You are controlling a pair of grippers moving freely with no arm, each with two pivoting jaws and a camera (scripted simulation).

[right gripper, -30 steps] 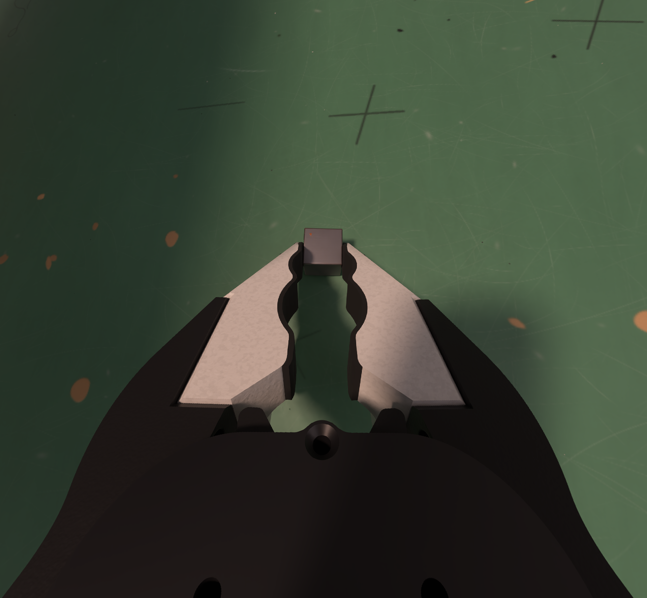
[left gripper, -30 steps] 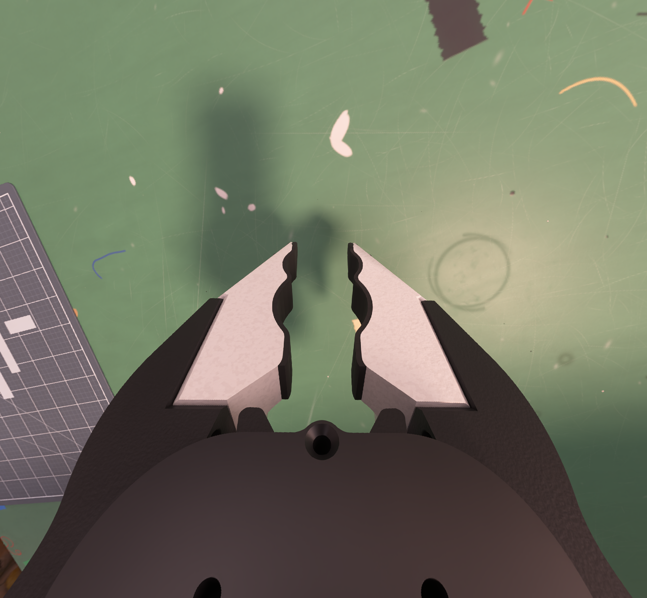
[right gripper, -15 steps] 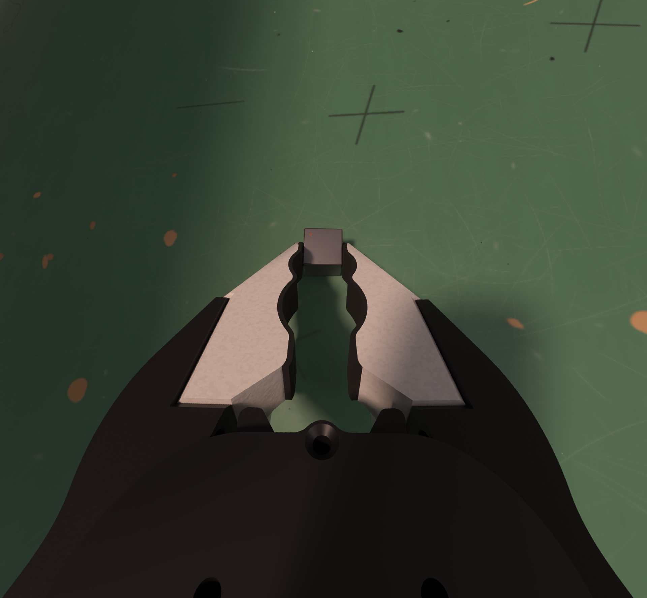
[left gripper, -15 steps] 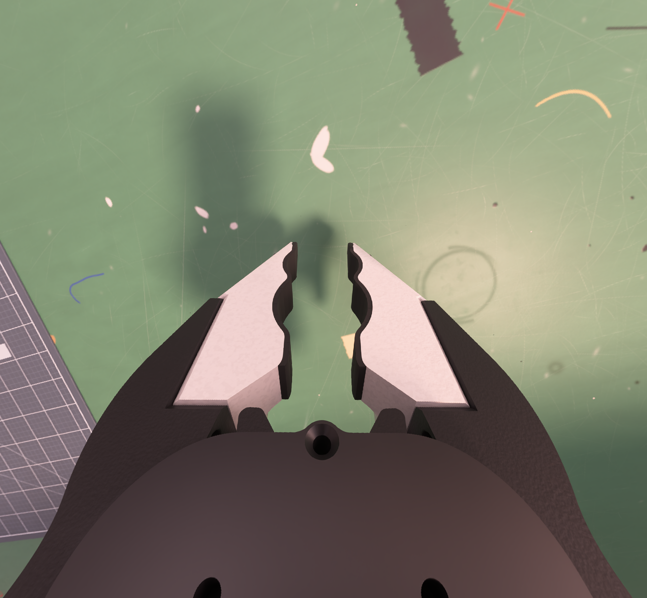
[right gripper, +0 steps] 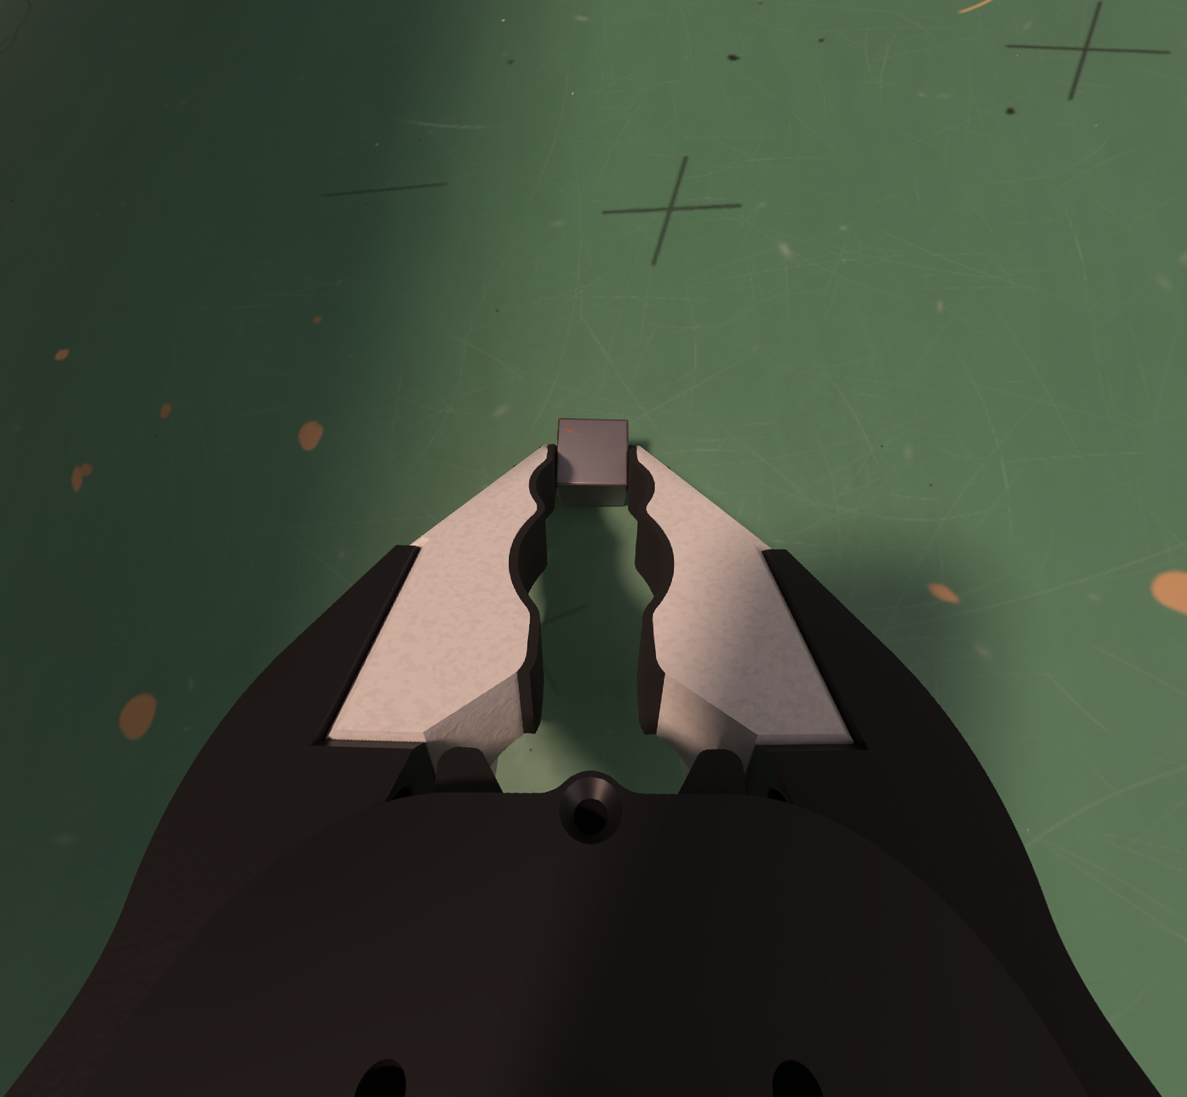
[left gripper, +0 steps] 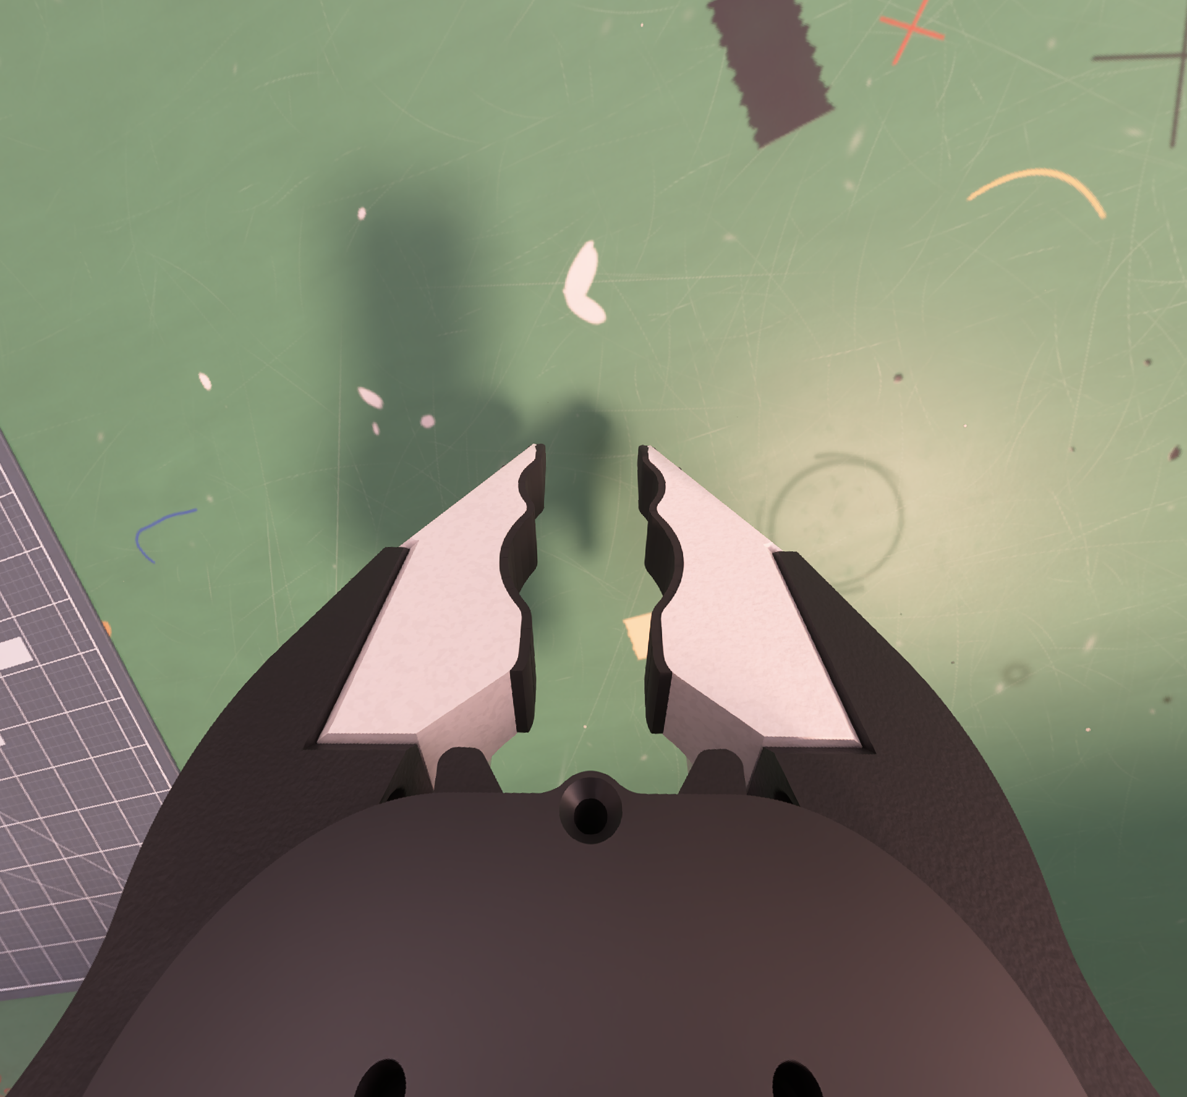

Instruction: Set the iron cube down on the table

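Note:
The iron cube (right gripper: 591, 462), small and dark grey, sits pinched between the tips of my right gripper (right gripper: 591, 451), which is shut on it. It is held low over the green table (right gripper: 835, 360), with a thin shadow right beside it; I cannot tell if it touches. My left gripper (left gripper: 591, 456) hangs above the same green table (left gripper: 193, 167) with its jaws a little apart and nothing between them. The cube does not show in the left wrist view.
A grey gridded cutting mat (left gripper: 58, 777) lies at the left edge of the left wrist view. A dark jagged-edged patch (left gripper: 771, 55) lies flat at the upper right. The table bears paint specks, drawn crosses (right gripper: 671, 207) and curved lines.
In the left wrist view the table marks have slid left and down, so the left gripper has drifted. The right gripper and the cube have barely moved.

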